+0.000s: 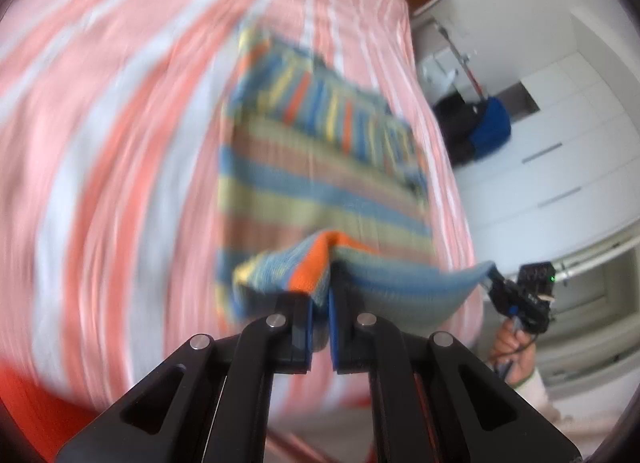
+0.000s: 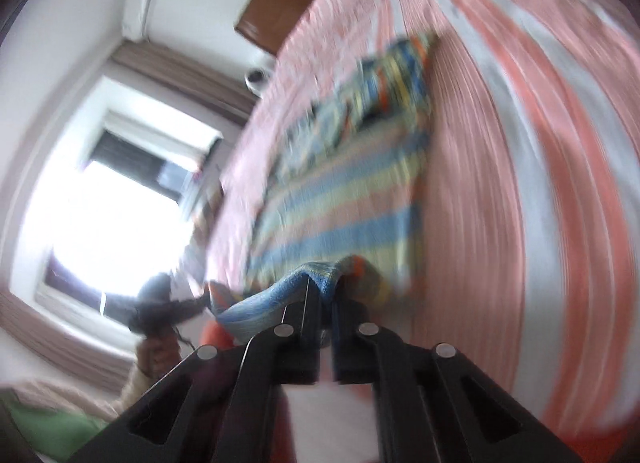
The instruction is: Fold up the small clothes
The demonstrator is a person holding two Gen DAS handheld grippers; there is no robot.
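Note:
A small knitted garment (image 1: 320, 183) with blue, yellow, tan and orange stripes lies on a pink and white striped bed (image 1: 120, 143). Its near hem is lifted off the bed and stretched between both grippers. My left gripper (image 1: 320, 303) is shut on one corner of the hem, by an orange stripe. My right gripper (image 2: 326, 303) is shut on the other corner, and the garment (image 2: 340, 203) runs away from it up the bed. The right gripper (image 1: 496, 279) also shows at the right edge of the left wrist view, with a hand under it. Both views are blurred.
A brown headboard (image 2: 272, 23) stands at the far end of the bed. A bright window (image 2: 100, 223) with curtains and a wall air conditioner (image 2: 140, 3) are on one side. White cupboards (image 1: 560, 143) and a dark and blue bundle (image 1: 480, 131) are on the other.

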